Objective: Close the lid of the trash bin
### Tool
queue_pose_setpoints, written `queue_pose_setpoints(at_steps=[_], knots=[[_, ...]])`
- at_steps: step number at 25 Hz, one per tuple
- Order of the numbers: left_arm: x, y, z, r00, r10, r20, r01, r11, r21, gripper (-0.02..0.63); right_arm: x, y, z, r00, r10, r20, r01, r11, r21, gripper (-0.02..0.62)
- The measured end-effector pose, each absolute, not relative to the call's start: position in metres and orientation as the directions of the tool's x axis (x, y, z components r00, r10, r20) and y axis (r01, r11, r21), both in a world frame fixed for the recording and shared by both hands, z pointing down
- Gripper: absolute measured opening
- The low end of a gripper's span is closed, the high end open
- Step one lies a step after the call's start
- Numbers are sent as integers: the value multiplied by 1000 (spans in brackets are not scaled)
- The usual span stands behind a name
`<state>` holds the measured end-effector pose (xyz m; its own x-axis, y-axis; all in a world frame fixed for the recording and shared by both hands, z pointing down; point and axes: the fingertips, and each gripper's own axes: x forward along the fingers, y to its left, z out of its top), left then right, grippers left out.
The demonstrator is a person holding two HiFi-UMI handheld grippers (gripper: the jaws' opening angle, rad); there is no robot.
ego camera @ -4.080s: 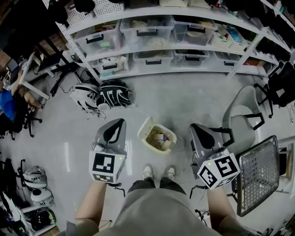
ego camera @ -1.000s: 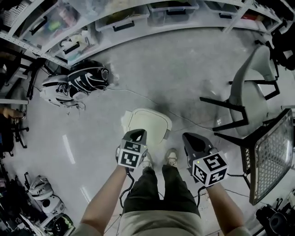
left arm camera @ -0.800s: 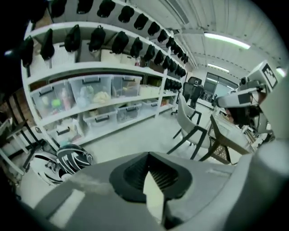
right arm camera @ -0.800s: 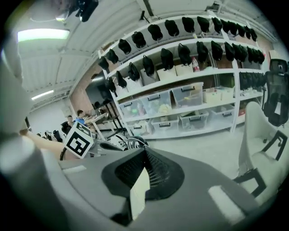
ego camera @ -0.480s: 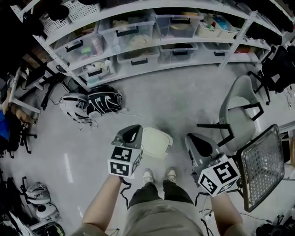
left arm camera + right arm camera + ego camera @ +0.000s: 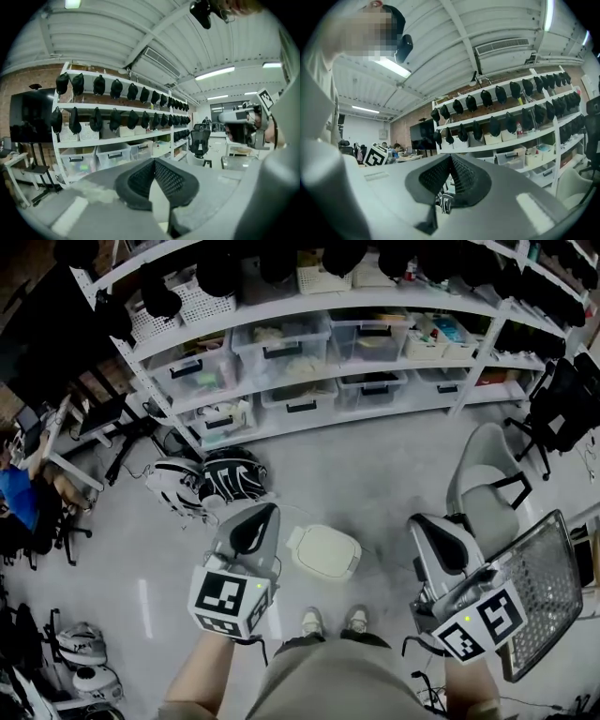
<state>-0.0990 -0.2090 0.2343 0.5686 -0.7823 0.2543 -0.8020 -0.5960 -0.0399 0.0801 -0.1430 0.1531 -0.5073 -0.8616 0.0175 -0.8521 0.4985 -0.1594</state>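
- Your left gripper (image 6: 255, 517) and right gripper (image 6: 429, 529) hover, jaws together, empty;
- the trash bin (image 6: 324, 551), lid down, sits on the grey floor (image 6: 375, 456) between them;
- shelving (image 6: 319, 381) of storage boxes lines the wall beyond.

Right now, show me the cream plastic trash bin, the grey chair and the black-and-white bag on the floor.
cream plastic trash bin (image 6: 325, 551): head view, closed lid's middle.
grey chair (image 6: 472, 454): head view, backrest.
black-and-white bag (image 6: 234, 474): head view, top.
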Motion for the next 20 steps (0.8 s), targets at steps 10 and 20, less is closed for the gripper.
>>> queue_pose_setpoints(at_steps=[10,20], knots=[[-112,-156,136,537,-841,65,-832,-541,-122,3,70,-108,78,-536,-835,-124,-839,543,-35,3],[-129,-142,130,507,-860,58,-851,-510,-123,3,47,-102,84,-590,-803,-84,-805,593,-19,3]])
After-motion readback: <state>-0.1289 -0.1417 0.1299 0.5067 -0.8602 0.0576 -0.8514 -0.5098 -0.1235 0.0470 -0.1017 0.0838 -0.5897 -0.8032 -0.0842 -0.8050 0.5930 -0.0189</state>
